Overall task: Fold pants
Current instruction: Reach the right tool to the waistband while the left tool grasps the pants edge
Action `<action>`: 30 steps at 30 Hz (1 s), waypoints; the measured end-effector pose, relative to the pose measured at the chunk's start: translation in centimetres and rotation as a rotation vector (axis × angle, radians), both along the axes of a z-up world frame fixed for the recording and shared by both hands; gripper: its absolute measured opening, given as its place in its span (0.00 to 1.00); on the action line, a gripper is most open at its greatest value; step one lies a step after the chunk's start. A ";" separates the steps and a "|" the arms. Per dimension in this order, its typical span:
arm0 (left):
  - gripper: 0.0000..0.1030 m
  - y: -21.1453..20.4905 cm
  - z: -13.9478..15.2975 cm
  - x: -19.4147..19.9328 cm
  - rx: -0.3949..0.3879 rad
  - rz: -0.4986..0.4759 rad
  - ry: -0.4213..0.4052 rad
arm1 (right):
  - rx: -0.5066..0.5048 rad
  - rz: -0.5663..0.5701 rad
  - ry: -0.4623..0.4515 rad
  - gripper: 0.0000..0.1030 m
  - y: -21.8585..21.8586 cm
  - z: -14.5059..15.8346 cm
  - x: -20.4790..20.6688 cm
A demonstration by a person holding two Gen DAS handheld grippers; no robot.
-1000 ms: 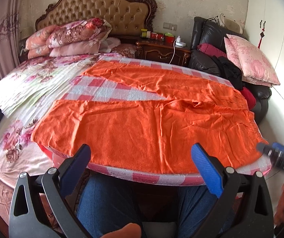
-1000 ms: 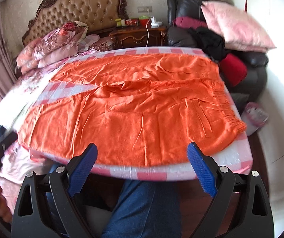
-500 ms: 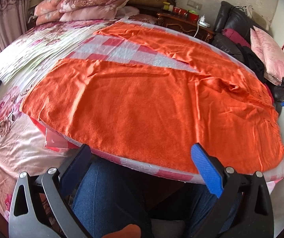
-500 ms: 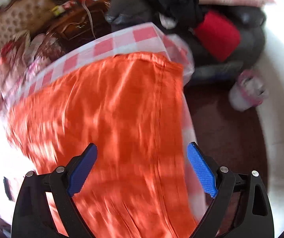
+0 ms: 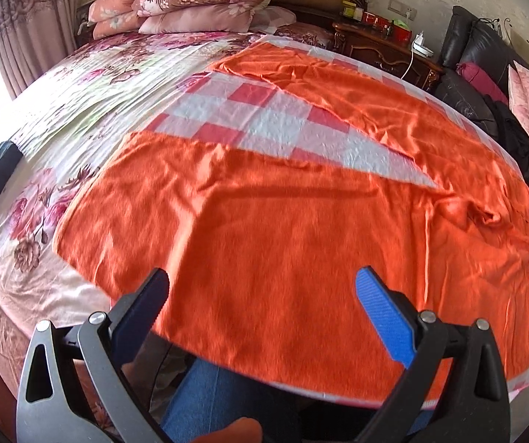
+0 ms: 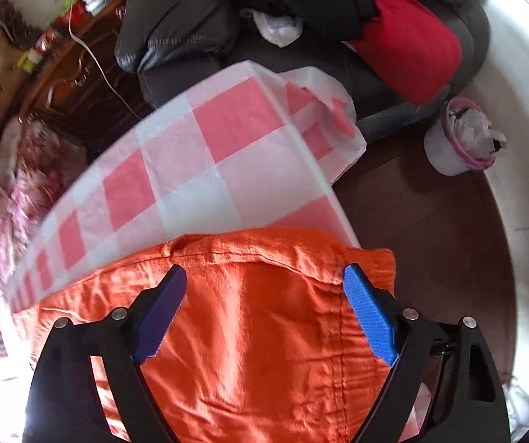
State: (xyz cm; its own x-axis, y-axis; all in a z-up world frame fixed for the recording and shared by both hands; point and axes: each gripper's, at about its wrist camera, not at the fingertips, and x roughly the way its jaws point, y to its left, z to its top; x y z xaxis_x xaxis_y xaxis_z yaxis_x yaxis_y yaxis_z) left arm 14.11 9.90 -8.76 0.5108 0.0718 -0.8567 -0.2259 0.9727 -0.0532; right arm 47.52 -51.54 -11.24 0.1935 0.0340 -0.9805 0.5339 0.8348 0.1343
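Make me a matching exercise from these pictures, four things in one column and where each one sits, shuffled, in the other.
Things
1. orange pants
2. floral pillows
3. small lined bin
4. red cushion

Places
A. on the dark floor beside the table corner
B. stacked at the headboard end of the bed
C. spread flat on the pink-and-white checked cloth
D. on the black leather armchair

Pairs: 1-C, 2-B, 3-A, 4-D
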 end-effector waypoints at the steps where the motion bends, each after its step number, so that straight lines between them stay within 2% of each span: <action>1: 0.98 0.2 0.3 0.8 0.002 -0.001 -0.007 | -0.050 0.038 0.010 0.81 0.8 -0.2 0.5; 3: 0.98 0.5 0.6 1.8 0.004 -0.001 -0.021 | -0.104 0.088 0.028 0.79 1.4 -0.8 0.6; 4: 0.98 0.8 0.8 2.5 0.008 -0.001 -0.030 | -0.155 0.116 0.038 0.71 1.7 -1.0 0.6; 5: 0.98 1.0 1.0 3.3 0.013 0.000 -0.038 | -0.180 0.141 0.025 0.70 1.9 -0.9 0.6; 6: 0.98 1.2 1.0 3.9 0.016 -0.001 -0.043 | -0.188 0.163 0.009 0.59 2.0 -0.8 0.6; 7: 0.98 1.4 1.1 4.8 0.018 -0.007 -0.048 | -0.206 0.196 -0.010 0.42 2.3 -0.5 0.6; 9: 0.98 2.1 1.5 6.9 -0.008 -0.019 -0.060 | -0.212 0.239 -0.039 0.21 3.0 0.1 0.4; 12: 0.98 5.0 2.8 12.4 -0.144 -0.016 -0.087 | -0.300 0.317 -0.093 0.18 4.8 1.5 -0.3; 15: 0.98 7.3 4.1 17.4 -0.224 -0.004 -0.111 | -0.312 0.375 -0.232 0.18 6.4 4.2 -3.0; 16: 0.97 8.4 4.5 20.0 -0.274 0.013 -0.110 | -0.321 0.405 -0.296 0.18 7.2 5.4 -4.3; 18: 0.97 10.1 4.3 25.1 -0.431 0.024 -0.083 | -0.316 0.459 -0.396 0.18 8.4 7.3 -7.2; 19: 0.93 10.5 3.9 27.4 -0.491 0.022 -0.061 | -0.314 0.487 -0.444 0.18 9.0 8.2 -9.0; 20: 0.91 10.8 3.1 30.5 -0.542 0.021 -0.019 | -0.315 0.510 -0.469 0.18 9.6 8.7 -10.2; 21: 0.85 11.0 2.3 33.4 -0.562 0.027 0.024 | -0.318 0.542 -0.505 0.18 10.2 9.3 -12.0; 22: 0.80 10.8 1.9 35.6 -0.525 0.040 0.052 | -0.322 0.562 -0.521 0.18 10.9 9.9 -13.0; 24: 0.77 9.7 0.8 40.4 -0.375 0.027 0.132 | -0.332 0.596 -0.556 0.18 11.8 10.6 -15.4; 25: 0.70 9.3 0.2 42.2 -0.356 0.027 0.169 | -0.330 0.625 -0.594 0.18 12.3 11.0 -17.2; 26: 0.68 8.9 -0.5 44.1 -0.357 0.049 0.207 | -0.321 0.645 -0.619 0.18 12.8 11.3 -18.7; 30: 0.70 7.6 -2.3 48.4 -0.254 0.138 0.327 | -0.324 0.719 -0.673 0.18 14.9 11.8 -23.8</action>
